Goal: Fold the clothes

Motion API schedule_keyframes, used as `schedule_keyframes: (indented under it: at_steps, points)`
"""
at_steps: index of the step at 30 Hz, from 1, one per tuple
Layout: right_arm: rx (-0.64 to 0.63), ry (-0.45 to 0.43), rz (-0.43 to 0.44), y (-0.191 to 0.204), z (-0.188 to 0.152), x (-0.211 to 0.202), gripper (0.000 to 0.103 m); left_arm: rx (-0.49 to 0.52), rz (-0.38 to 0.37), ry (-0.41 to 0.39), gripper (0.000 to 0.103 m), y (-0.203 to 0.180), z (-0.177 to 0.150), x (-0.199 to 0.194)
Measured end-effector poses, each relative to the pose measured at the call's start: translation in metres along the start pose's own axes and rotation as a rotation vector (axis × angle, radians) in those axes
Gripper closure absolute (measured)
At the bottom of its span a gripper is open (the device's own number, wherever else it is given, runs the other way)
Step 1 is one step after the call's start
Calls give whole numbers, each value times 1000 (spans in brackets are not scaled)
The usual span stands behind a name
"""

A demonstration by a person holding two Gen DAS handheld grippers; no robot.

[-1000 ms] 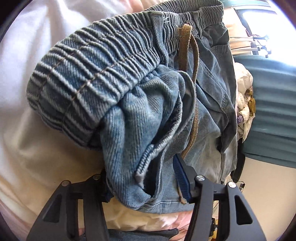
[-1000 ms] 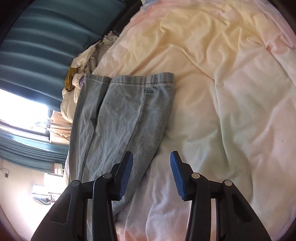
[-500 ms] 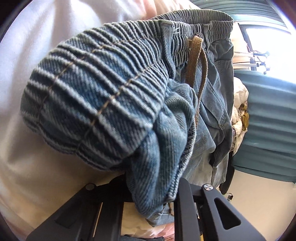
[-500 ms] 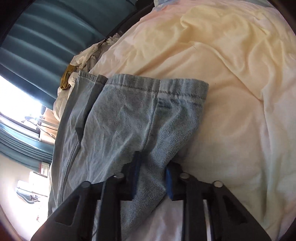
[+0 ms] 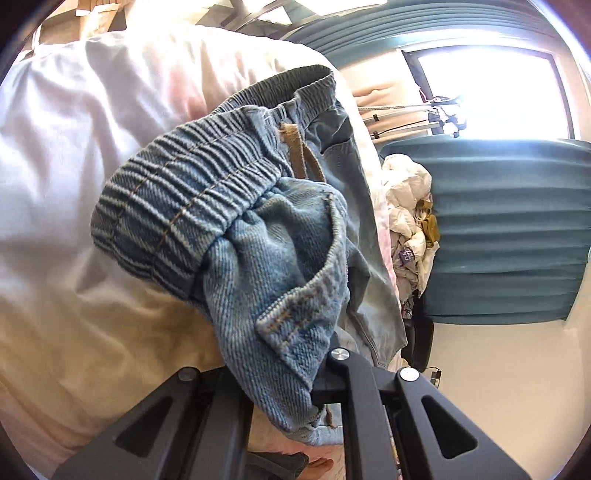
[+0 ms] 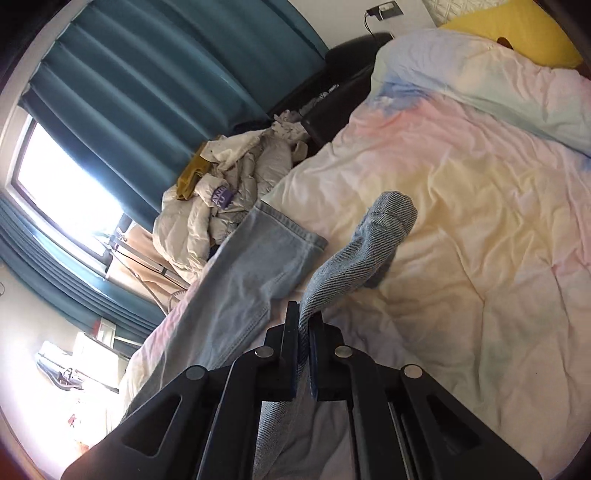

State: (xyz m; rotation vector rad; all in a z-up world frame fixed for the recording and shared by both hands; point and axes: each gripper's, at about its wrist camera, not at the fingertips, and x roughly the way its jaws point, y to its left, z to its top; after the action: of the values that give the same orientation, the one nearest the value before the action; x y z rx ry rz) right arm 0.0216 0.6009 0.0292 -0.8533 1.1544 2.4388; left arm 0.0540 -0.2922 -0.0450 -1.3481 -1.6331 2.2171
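Light blue jeans (image 5: 258, 258) with an elastic waistband and a tan drawstring (image 5: 295, 147) lie on a pale bed cover (image 5: 74, 184). My left gripper (image 5: 284, 373) is shut on the jeans at the waist and lifts that end off the bed. In the right wrist view my right gripper (image 6: 303, 332) is shut on one jeans leg (image 6: 362, 251), raised with its cuff hanging. The other leg (image 6: 258, 266) lies flat on the bed cover (image 6: 480, 240).
A heap of white clothes (image 6: 229, 206) lies at the bed's far edge, also in the left wrist view (image 5: 410, 206). Teal curtains (image 6: 166, 92) and a bright window (image 6: 66, 184) stand behind. A yellow pillow (image 6: 517, 33) is at the bed head.
Both grippers closed on the jeans and lifted. The right one was open a second ago; it now holds one leg raised off the bed. The left one raised the waist.
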Motion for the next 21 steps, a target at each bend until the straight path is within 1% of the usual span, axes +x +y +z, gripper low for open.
schedule_keyframes:
  at_steps: [2, 4, 6, 8, 11, 14, 16, 19, 21]
  points:
    - [3, -12, 11, 7, 5, -10, 100, 10, -8, 7, 98, -9, 2, -2]
    - [14, -12, 16, 12, 10, -15, 100, 15, -6, 6, 98, -22, 11, -1]
    - [21, -10, 16, 17, 14, -16, 100, 12, -6, 6, 98, -29, 19, -3]
    - [20, -15, 8, 24, 19, -15, 100, 10, -10, 8, 98, -26, 23, -10]
    - [28, -29, 0, 35, 30, -6, 100, 15, -4, -3, 98, -47, 43, -3]
    - [27, -47, -25, 53, 47, 14, 100, 27, 18, -24, 98, -74, 67, 19]
    - [18, -56, -43, 67, 59, 35, 100, 46, 39, -44, 98, -93, 84, 35]
    - [-37, -79, -82, 92, 75, 73, 100, 117, 100, -73, 98, -123, 111, 67]
    - [-50, -95, -109, 106, 83, 103, 101, 122, 131, -84, 98, -137, 130, 91]
